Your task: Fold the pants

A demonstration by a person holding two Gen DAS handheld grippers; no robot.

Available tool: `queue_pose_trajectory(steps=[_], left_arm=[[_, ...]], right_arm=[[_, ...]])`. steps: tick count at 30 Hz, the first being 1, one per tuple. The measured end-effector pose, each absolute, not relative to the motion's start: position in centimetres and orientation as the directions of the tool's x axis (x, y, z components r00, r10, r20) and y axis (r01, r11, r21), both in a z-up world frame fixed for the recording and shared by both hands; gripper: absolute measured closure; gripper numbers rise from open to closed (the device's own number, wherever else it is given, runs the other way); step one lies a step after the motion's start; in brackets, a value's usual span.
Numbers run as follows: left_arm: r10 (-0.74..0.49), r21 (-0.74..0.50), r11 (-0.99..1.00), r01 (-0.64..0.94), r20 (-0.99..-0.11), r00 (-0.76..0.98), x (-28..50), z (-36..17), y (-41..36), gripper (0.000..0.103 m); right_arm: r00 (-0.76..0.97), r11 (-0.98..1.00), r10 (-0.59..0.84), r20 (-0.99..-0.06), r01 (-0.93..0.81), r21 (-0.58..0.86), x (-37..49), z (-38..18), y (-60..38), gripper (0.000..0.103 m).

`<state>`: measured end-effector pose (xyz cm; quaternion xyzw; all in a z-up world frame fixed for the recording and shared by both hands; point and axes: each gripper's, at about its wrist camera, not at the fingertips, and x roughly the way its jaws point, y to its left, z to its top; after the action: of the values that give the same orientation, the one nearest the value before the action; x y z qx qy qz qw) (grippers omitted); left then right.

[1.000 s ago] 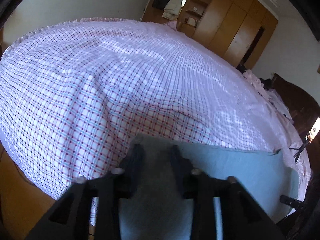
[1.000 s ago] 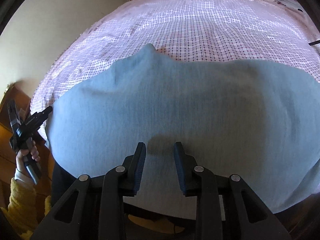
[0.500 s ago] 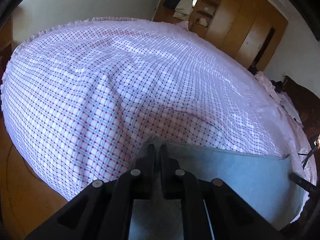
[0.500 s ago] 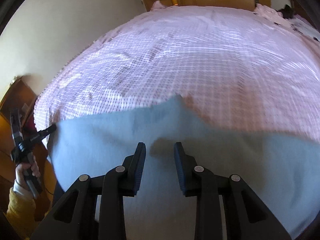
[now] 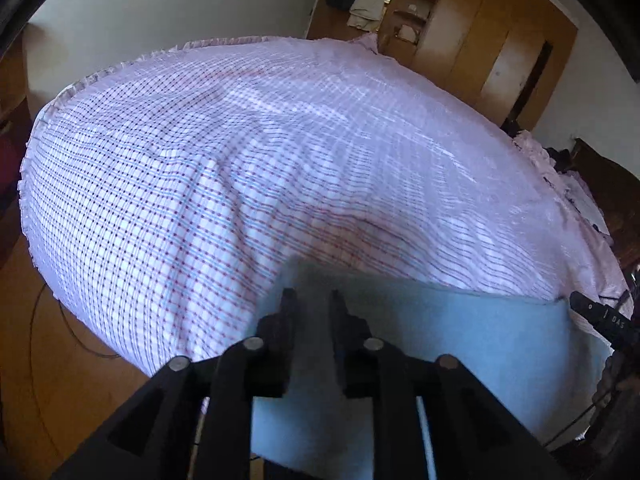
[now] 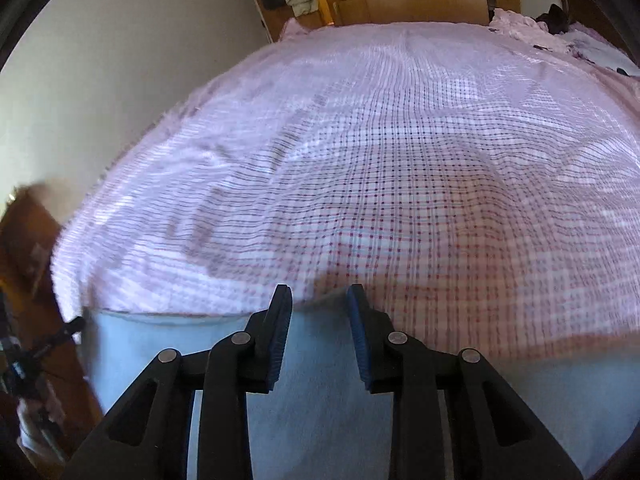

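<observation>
Across the checked bedspread (image 5: 240,168) lie blue pants (image 5: 460,344), wardrobe (image 5: 480,28) beyond.

Right gripper (image 6: 319,300) hanging over blue pants (image 6: 320,412), jaws apart, holding nothing. Checked bedsheet (image 6: 400,160) lying beyond.

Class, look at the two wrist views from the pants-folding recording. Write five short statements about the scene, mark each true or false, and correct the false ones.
1. The pants are light blue-grey. True.
2. The bed cover is plain white. False: it is checked, with red, blue and dark lines.
3. The right gripper has a gap between its fingers. True.
4. The left gripper is clamped shut. False: its jaws have just been opening, with the pants beneath them.
5. The pants lie at the far end of the bed. False: they lie at its near edge.
</observation>
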<state>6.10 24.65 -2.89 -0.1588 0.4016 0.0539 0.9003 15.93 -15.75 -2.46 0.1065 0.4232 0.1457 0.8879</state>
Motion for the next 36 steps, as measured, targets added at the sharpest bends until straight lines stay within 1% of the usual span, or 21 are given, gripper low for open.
queue_pose_trajectory(steps=[1,2,4,5,6,9,11,17,20,23,28,31,34,36], left_arm=[[-0.034,-0.237,0.948,-0.211,-0.737,0.676,5.6,-2.5,24.4,0.077],[-0.032,-0.222,0.955,-0.194,-0.732,0.68,5.2,-2.2,23.8,0.076],[-0.021,-0.192,0.966,-0.174,-0.728,0.686,4.9,-1.9,22.4,0.071],[-0.018,-0.182,0.969,-0.169,-0.727,0.686,4.8,-2.0,21.7,0.069],[-0.019,-0.178,0.971,-0.162,-0.729,0.684,4.9,-2.5,21.4,0.065],[-0.018,-0.164,0.973,-0.165,-0.761,0.648,5.9,-4.2,20.4,0.063],[-0.016,-0.155,0.974,-0.166,-0.775,0.631,6.0,-5.4,20.8,0.063],[0.007,-0.113,0.982,-0.149,-0.773,0.634,7.0,-6.7,20.3,0.061],[0.018,-0.105,0.982,-0.16,-0.782,0.623,7.1,-6.7,19.9,0.061],[0.022,-0.106,0.979,-0.174,-0.792,0.611,5.9,-5.6,19.2,0.061],[0.01,-0.111,0.98,-0.166,-0.803,0.596,4.2,-4.5,18.8,0.061],[0.002,-0.11,0.982,-0.154,-0.808,0.589,3.1,-4.0,17.5,0.061],[-0.001,-0.107,0.984,-0.146,-0.811,0.585,2.7,-3.9,16.4,0.061],[0.006,-0.106,0.982,-0.16,-0.816,0.578,2.5,-4.0,15.9,0.061]], right_arm=[[0.594,0.926,0.373,-0.713,-0.185,0.33,15.2,-2.1,-15.8,0.081],[0.578,0.911,0.41,-0.705,-0.218,0.351,14.1,-1.8,-15.5,0.081],[0.546,0.895,0.445,-0.709,-0.279,0.347,12.8,-1.6,-14.0,0.081],[0.531,0.891,0.452,-0.717,-0.303,0.337,12.3,-1.8,-13.4,0.081],[0.503,0.885,0.455,-0.735,-0.342,0.315,11.7,-2.2,-12.2,0.081],[0.469,0.888,0.42,-0.777,-0.388,0.246,11.5,-4.0,-9.5,0.081],[0.478,0.903,0.391,-0.787,-0.366,0.227,12.8,-5.1,-8.5,0.081],[0.492,0.907,0.406,-0.77,-0.323,0.271,17.9,-5.6,-7.1,0.081],[0.502,0.902,0.427,-0.752,-0.298,0.313,18.0,-4.9,-7.5,0.081],[0.516,0.895,0.446,-0.732,-0.282,0.346,16.3,-3.9,-8.7,0.081],[0.562,0.9,0.436,-0.703,-0.28,0.334,11.6,-2.2,-12.0,0.07],[0.581,0.905,0.424,-0.695,-0.248,0.345,8.4,-1.8,-14.9,0.069],[0.609,0.913,0.396,-0.687,-0.183,0.364,5.1,-1.8,-18.6,0.068],[0.638,0.924,0.35,-0.686,-0.116,0.364,2.7,-2.3,-21.5,0.068]])
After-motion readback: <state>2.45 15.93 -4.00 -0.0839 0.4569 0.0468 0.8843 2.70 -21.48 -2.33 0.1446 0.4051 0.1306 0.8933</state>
